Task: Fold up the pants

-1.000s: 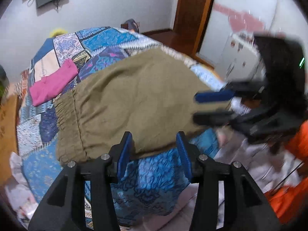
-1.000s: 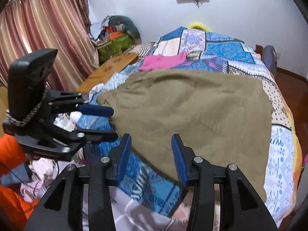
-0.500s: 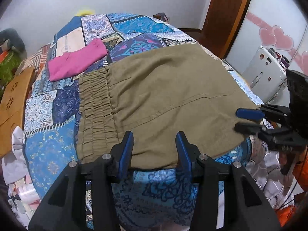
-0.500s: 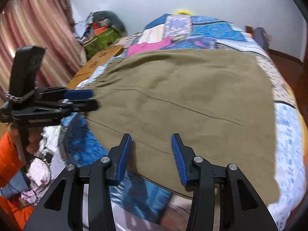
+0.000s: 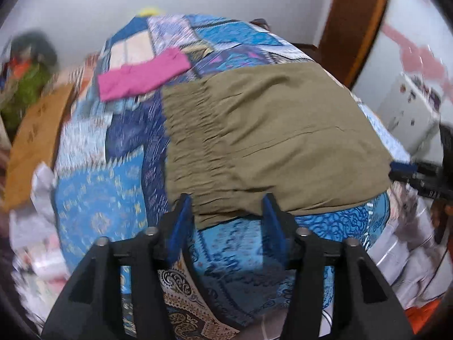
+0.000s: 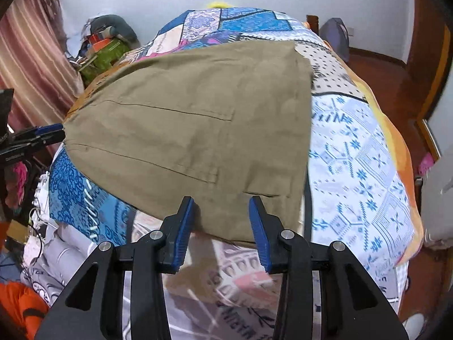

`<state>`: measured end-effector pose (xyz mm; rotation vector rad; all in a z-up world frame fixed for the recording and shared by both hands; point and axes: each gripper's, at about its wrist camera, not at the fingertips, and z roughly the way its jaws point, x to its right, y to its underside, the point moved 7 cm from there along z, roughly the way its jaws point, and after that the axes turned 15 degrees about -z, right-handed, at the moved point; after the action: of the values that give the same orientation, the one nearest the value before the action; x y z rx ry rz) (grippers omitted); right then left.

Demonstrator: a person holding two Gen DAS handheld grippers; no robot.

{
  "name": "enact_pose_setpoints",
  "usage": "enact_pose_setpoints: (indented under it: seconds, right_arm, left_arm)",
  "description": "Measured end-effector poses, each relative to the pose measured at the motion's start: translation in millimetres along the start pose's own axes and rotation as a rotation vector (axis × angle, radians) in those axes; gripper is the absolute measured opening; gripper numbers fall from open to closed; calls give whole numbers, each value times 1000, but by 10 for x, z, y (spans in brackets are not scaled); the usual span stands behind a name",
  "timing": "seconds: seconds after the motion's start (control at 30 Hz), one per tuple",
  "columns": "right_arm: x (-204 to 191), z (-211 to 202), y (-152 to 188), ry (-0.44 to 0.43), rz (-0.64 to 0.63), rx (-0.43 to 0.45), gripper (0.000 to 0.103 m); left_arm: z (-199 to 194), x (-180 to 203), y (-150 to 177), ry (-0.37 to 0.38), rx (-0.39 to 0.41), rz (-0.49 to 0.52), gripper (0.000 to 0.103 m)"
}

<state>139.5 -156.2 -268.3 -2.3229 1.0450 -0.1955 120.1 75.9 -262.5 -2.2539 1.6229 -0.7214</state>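
Observation:
Olive pants point(image 5: 269, 130) lie flat, folded over, on a patchwork quilt point(image 5: 93, 198); their gathered elastic waistband point(image 5: 192, 141) is at the left. My left gripper point(image 5: 228, 206) hangs just over the near edge by the waistband. Its jaws are opening and the hem shows between the pads, unpressed. In the right wrist view the pants point(image 6: 198, 119) fill the middle. My right gripper point(image 6: 222, 212) is over the near edge at the leg end. Its jaws are closing, still apart, with cloth between them. Each gripper shows at the other view's edge: right gripper point(image 5: 405, 170), left gripper point(image 6: 42, 133).
A folded pink garment point(image 5: 141, 76) lies on the quilt beyond the waistband. A wooden board point(image 5: 34, 141) and a cluttered pile point(image 6: 107, 51) flank the bed's left side by a curtain point(image 6: 28, 56). A white cabinet point(image 5: 410, 107) and brown door point(image 5: 354, 28) stand right. Loose printed sheets point(image 6: 226, 283) hang below.
Both grippers have dropped toward the near edge of the pants, which now reaches between their fingertips. The left jaws have widened and the right jaws have narrowed a little.

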Motion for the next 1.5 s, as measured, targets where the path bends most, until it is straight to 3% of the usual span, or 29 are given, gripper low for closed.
enact_pose_setpoints:
  seconds: [0.07,0.2,0.37,0.63,0.9,1.17,1.5]
  right_arm:
    - [-1,3,2,6,1,-2,35]
    - [-6,6,-11,16,-1,-15,36]
    - [68,-91,-128,19,8,-16,38]
    - [258,-207,-500,59,-14,58,42]
    - [562,-152,-960,110,-27,123,42]
    - [945,150,-1301,143,-52,113,43]
    - [1410,855,-1749,115,-63,50,43]
  left_arm:
    - [34,-99,7,28,-21,-52,65]
    - [39,-178,2,79,-59,-114,65]
    - [-137,-158,-203,62,-20,-105,65]
    - [-290,-110,-671,34,59,-84,65]
    - [76,-105,-1088,-11,64,-100,65]
    - [614,-168,-1416,-4,5,-157,65]
    - [950,-234,-1346,-26,-48,-158,70]
